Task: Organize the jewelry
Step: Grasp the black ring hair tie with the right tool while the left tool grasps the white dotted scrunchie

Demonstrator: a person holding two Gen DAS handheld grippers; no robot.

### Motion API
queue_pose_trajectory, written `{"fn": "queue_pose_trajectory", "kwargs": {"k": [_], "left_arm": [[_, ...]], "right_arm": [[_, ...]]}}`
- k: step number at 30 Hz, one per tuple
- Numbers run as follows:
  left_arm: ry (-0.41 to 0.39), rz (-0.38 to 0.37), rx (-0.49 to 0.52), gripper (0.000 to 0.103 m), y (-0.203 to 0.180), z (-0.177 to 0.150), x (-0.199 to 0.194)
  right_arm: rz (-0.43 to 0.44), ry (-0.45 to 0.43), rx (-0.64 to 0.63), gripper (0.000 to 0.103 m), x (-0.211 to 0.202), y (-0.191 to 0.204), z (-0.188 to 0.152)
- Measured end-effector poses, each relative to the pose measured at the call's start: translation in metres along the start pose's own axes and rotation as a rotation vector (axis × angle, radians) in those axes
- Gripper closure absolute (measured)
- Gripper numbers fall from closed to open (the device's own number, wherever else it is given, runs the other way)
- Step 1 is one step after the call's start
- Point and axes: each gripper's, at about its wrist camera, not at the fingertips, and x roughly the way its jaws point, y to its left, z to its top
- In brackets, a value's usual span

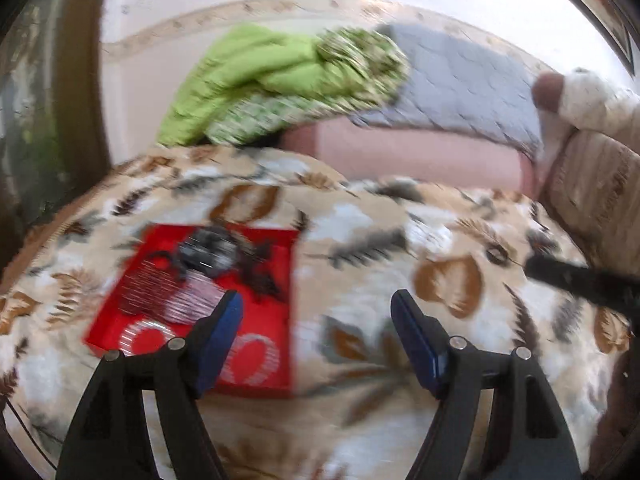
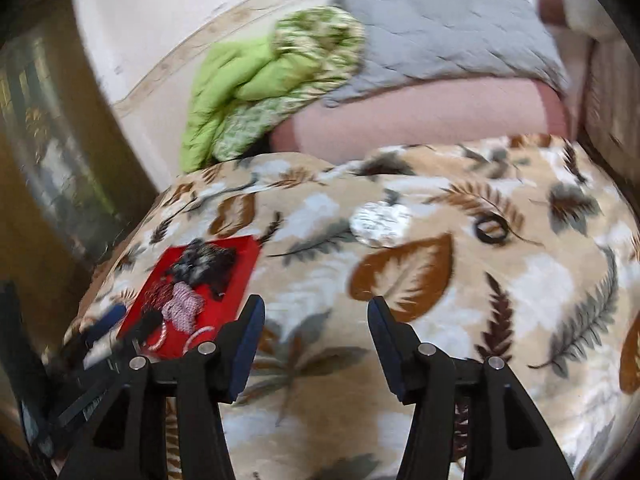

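A red tray lies on the leaf-patterned blanket, left of centre. It holds a dark tangle of jewelry, a pink-white beaded bundle and white bead bracelets. My left gripper is open and empty, just right of the tray's near corner. In the right wrist view the tray sits at the left and my right gripper is open and empty over the blanket. A silvery round piece and a black ring lie on the blanket beyond it. Both views are blurred.
A green quilt, a grey pillow and a pink mattress lie behind the blanket. A white wall stands at the back. The right gripper's black finger shows at the right of the left wrist view.
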Motion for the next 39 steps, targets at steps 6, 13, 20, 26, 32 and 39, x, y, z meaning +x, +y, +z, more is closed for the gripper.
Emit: {"fn": "queue_pose_trajectory", "kwargs": {"k": [6,13,20,26,32,39], "left_arm": [[-0.005,-0.015,0.022,0.028,-0.021,-0.002,0.008],[0.083,0.018,-0.012,0.028,-0.007,-0.003,0.016],[0.111,0.032,0.001,0.028,-0.002,0.001,0.012],[0.117,0.014,0.028,0.028,-0.009,0.031,0.008],[0.129,-0.029,0.020,0.028,-0.031,0.068,0.031],[0.165,-0.071,-0.045,0.028,-0.046,0.046,0.074]], "right_arm": [[-0.095,-0.021,0.095,0.045,-0.006,-0.044,0.019],[-0.200,-0.023,0.064,0.045,-0.005,-0.047,0.026],[-0.229,-0.020,0.031,0.045,-0.006,-0.044,0.031],[-0.211,0.009,0.095,0.045,0.006,-0.066,0.062],[-0.252,0.028,0.093,0.045,0.031,-0.112,0.096],[-0.310,0.139,0.108,0.067,0.098,-0.183,0.095]]}}
